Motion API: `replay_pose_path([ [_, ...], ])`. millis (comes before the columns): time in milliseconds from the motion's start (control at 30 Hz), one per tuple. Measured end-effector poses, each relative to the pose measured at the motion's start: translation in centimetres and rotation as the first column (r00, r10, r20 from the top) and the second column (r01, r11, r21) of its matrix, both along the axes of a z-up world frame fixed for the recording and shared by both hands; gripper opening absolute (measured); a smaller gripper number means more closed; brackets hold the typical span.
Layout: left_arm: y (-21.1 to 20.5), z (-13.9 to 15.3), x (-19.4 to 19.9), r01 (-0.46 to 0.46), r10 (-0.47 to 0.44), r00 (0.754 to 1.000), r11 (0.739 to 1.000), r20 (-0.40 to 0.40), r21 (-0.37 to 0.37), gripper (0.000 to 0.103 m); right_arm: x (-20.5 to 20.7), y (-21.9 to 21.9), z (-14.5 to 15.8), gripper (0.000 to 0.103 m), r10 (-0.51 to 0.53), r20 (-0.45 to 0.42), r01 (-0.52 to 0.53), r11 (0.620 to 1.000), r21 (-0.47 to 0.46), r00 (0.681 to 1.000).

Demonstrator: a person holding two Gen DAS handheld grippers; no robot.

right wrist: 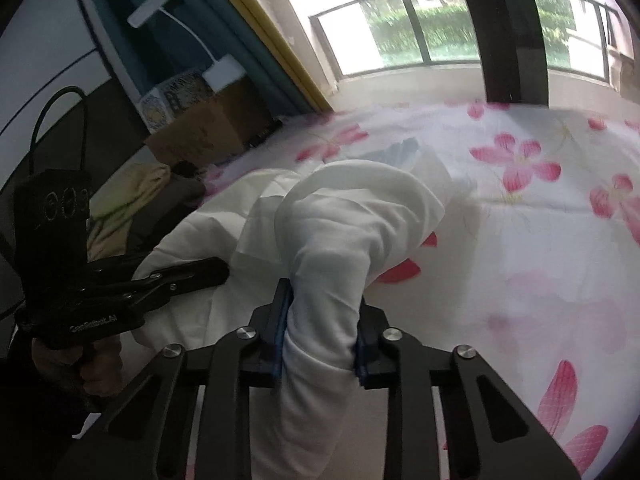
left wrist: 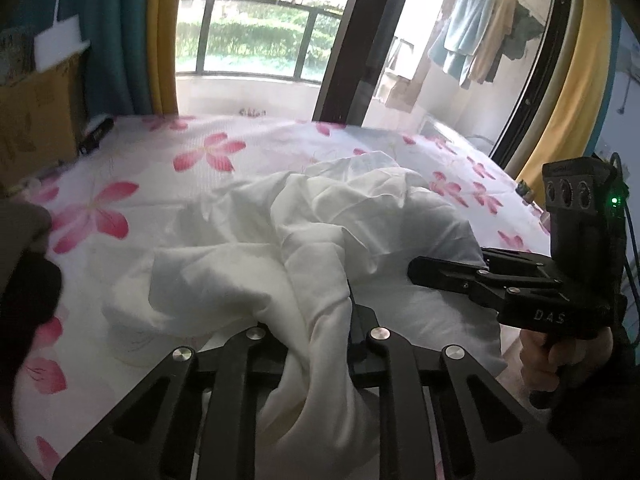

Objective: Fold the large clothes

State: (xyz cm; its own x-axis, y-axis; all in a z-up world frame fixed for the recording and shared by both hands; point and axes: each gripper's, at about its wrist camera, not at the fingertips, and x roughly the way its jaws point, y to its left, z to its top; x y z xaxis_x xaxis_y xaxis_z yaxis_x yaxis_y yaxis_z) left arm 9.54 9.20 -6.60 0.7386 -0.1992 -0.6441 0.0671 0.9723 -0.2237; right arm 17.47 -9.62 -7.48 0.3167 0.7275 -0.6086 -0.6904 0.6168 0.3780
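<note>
A large white garment [left wrist: 320, 232] lies crumpled on a bed with a white sheet printed with pink flowers [left wrist: 120, 168]. My left gripper [left wrist: 316, 332] is shut on a bunched fold of the white garment, which drapes down between its fingers. My right gripper [right wrist: 320, 320] is shut on another thick fold of the same garment [right wrist: 352, 216], held between its blue pads [right wrist: 280, 320]. The right gripper shows at the right of the left wrist view [left wrist: 424, 272]. The left gripper shows at the left of the right wrist view [right wrist: 216, 268]. The two stand close together.
The flowered bed sheet [right wrist: 540, 208] spreads beyond the garment. A cardboard box [left wrist: 36, 120] and teal and yellow curtains [left wrist: 132, 36] stand at the left. A window with a balcony rail [left wrist: 256, 32] is behind. Folded yellow and dark cloth [right wrist: 132, 200] lies beside the bed.
</note>
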Motion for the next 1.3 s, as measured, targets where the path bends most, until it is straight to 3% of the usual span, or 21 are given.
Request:
replay_pose_path([
  [633, 3.0, 5.4, -4.9, -0.089, 0.082, 0.981, 0.995, 0.173, 0.037, 0.016, -3.4, 3.9, 7.1, 0.022, 0.09, 0.204, -0.099, 0.995, 0.034, 0.975],
  [867, 5.9, 8.1, -5.9, -0.14, 0.114, 0.965, 0.986, 0.236, 0.096, 0.016, -4.1, 7.5, 9.6, 0.022, 0.121, 0.284, -0.144, 0.988, 0.063, 0.951],
  [1033, 8.3, 9.9, -6.9, -0.174, 0.131, 0.953, 0.975, 0.274, 0.139, 0.016, -3.9, 9.9, 10.7, 0.022, 0.128, 0.287, -0.166, 0.98, 0.112, 0.949],
  [1167, 10.3, 8.6, -6.6, -0.188, 0.15, 0.959, 0.971, 0.241, 0.146, 0.016, -3.7, 12.0, 10.0, 0.022, 0.143, 0.272, -0.181, 0.976, 0.123, 0.952],
  [1300, 12.5, 4.6, -5.0, -0.186, 0.179, 0.978, 0.981, 0.11, 0.059, 0.018, -2.9, 13.8, 6.8, 0.022, 0.165, 0.181, -0.182, 0.98, 0.082, 0.97],
])
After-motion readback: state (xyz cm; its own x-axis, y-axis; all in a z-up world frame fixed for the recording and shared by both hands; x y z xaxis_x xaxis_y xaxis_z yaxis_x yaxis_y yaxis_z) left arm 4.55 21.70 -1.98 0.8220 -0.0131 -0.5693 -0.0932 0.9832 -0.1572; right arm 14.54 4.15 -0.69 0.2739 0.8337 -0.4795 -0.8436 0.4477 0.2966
